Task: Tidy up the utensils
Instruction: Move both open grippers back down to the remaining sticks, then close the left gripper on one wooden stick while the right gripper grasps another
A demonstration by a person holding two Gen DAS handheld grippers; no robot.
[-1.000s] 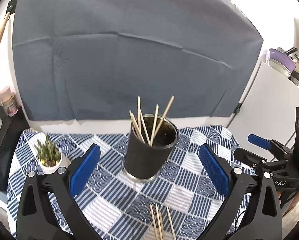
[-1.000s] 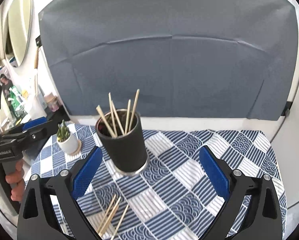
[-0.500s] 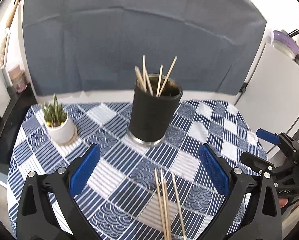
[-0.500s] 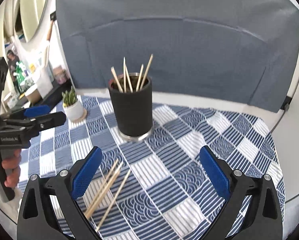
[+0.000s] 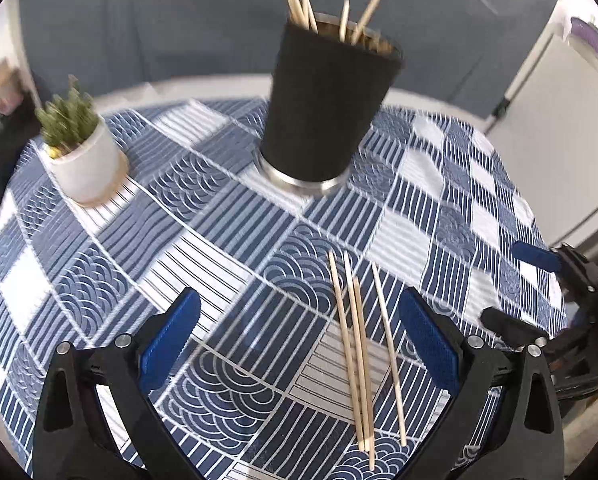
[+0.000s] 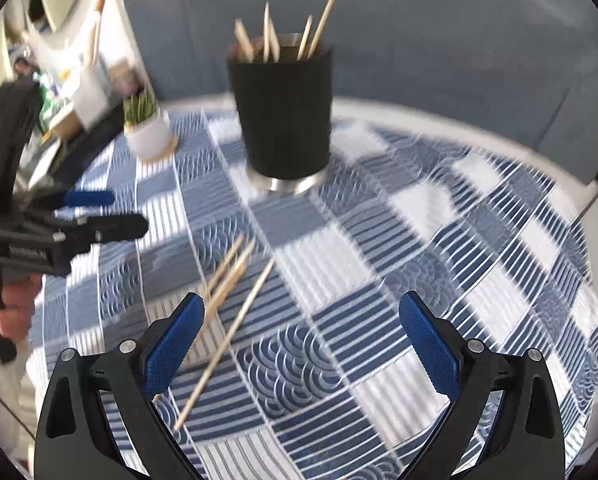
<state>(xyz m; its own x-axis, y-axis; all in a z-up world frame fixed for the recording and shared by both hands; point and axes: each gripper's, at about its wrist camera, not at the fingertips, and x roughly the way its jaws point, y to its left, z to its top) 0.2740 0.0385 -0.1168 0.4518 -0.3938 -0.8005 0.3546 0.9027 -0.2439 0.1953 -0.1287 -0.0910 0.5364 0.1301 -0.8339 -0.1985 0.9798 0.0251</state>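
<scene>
A: What lies ahead of the left gripper (image 5: 299,344)?

B: Widest first: the blue-and-white patterned cloth (image 5: 203,248) under everything. Far ahead of its fingers stands the black cup (image 5: 323,104), several wooden sticks already upright in it. Ahead and off to its left sits a small potted plant (image 5: 79,156). Closest, just ahead and toward its right finger, four loose chopsticks (image 5: 359,344) lie flat on the cloth, three bunched and one a little apart.

A: And the grippers?

B: Both spread wide, holding nothing. The right gripper (image 6: 299,340) sees the same chopsticks (image 6: 227,284) by its left finger, cup (image 6: 283,108) far ahead, and the other gripper out to its left.

A: Where might it slip?

B: The sticks are thin and lie flat on soft cloth. I'd judge a closing pad could pinch fabric with them, or roll one aside. The three touching ones may come up together and cross. Later, the cup is crowded; a tip catching a standing stick could lever the cup over. Both views are blurred, so aim may be off.
</scene>
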